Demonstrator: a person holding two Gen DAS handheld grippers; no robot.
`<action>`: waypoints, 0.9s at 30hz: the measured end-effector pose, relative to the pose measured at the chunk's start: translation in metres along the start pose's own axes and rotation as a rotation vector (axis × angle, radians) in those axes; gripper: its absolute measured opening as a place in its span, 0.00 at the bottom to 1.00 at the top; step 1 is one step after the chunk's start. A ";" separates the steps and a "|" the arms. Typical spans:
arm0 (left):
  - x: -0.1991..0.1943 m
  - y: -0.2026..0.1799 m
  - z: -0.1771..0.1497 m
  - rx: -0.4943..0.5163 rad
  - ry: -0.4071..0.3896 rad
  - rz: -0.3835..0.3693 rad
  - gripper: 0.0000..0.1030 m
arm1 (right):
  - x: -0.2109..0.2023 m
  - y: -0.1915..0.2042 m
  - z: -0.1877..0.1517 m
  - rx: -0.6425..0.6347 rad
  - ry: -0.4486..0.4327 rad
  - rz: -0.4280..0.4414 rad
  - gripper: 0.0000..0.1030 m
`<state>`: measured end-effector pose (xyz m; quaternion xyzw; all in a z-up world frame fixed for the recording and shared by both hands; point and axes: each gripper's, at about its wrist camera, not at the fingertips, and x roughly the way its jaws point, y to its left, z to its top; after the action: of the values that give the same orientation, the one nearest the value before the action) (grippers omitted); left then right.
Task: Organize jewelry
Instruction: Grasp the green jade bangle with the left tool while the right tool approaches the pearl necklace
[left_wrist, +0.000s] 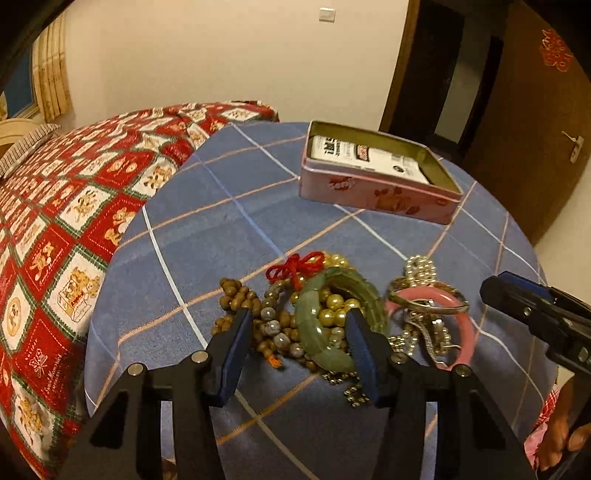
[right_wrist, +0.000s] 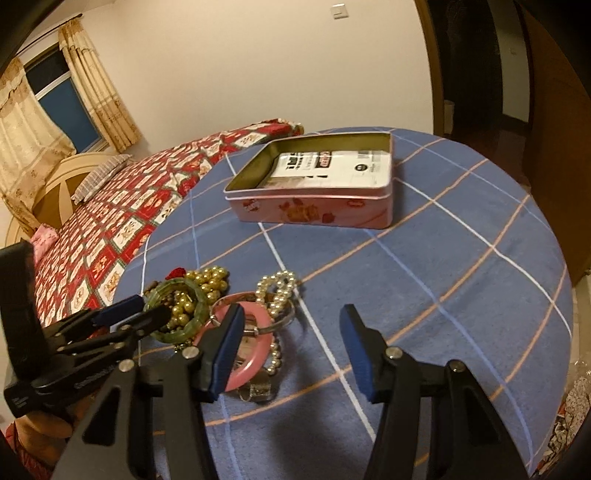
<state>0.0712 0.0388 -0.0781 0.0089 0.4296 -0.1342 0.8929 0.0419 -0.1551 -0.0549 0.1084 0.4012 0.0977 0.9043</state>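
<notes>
Left gripper (left_wrist: 299, 317) fingers parted about green bangle (left_wrist: 314, 325), ungripped; right gripper (right_wrist: 291, 314) fingers parted, empty, beside pink bangle (right_wrist: 251, 365).

You get warm dim indoor light, soft shadows under your grippers, fisheye-bent dark corners, slight blur throughout.

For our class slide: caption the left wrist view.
Left claw open over a green bangle amid heaped beads, open pink tin beyond.

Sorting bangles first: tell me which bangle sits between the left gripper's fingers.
The green bangle, lying on the beads between the left gripper's fingers. The pink bangle lies outside them, toward the right gripper.
</notes>
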 end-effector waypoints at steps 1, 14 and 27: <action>0.002 0.001 0.000 -0.003 0.002 -0.001 0.51 | 0.002 0.003 0.000 -0.015 0.005 0.009 0.55; -0.007 0.011 0.013 -0.027 -0.074 -0.083 0.08 | 0.019 -0.001 0.000 -0.016 0.064 0.053 0.54; -0.046 0.019 0.028 -0.050 -0.235 -0.168 0.08 | 0.023 -0.010 0.008 0.050 0.069 0.081 0.38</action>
<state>0.0699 0.0637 -0.0264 -0.0655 0.3244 -0.1979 0.9227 0.0638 -0.1597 -0.0690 0.1435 0.4300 0.1277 0.8822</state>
